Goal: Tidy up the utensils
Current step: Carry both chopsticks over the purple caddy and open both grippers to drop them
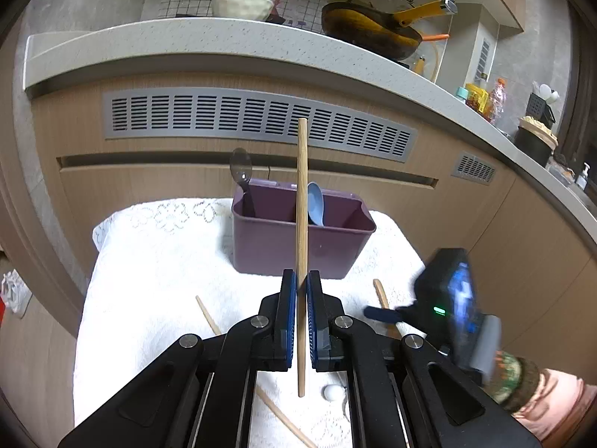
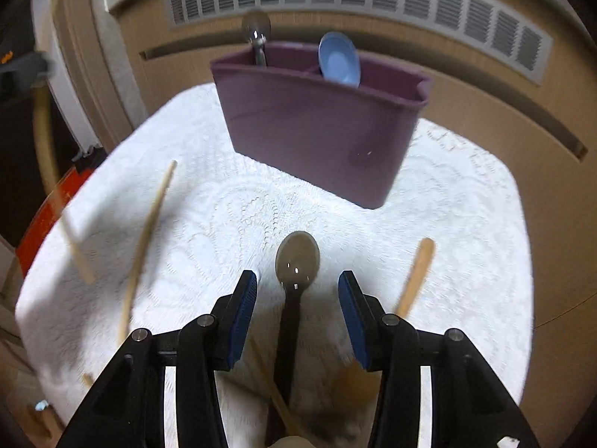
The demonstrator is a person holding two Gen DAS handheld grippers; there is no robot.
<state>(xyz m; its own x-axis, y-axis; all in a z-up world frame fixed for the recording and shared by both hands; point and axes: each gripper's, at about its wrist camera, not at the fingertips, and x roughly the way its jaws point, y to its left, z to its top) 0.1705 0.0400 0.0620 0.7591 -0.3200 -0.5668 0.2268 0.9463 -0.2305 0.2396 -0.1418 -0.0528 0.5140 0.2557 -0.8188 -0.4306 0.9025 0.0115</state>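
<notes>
My left gripper [image 1: 302, 280] is shut on a wooden chopstick [image 1: 302, 201] and holds it upright above the white cloth, in front of the purple utensil holder [image 1: 298, 242]. The holder [image 2: 317, 130] has a metal spoon [image 2: 256, 35] and a blue spoon [image 2: 338, 60] standing in it. My right gripper [image 2: 297, 282] is open, low over the cloth, its fingers on either side of a dark-handled spoon [image 2: 296, 261] that lies flat. It shows blurred at the right of the left wrist view [image 1: 377, 313]. Loose chopsticks [image 2: 147, 231] lie on the cloth.
The white lace cloth [image 2: 447, 224] covers a small table with a drop on all sides. Behind it are wooden cabinet fronts with a grey vent [image 1: 257, 119]. A counter above bears a bowl [image 1: 242, 5] and a pan [image 1: 369, 30].
</notes>
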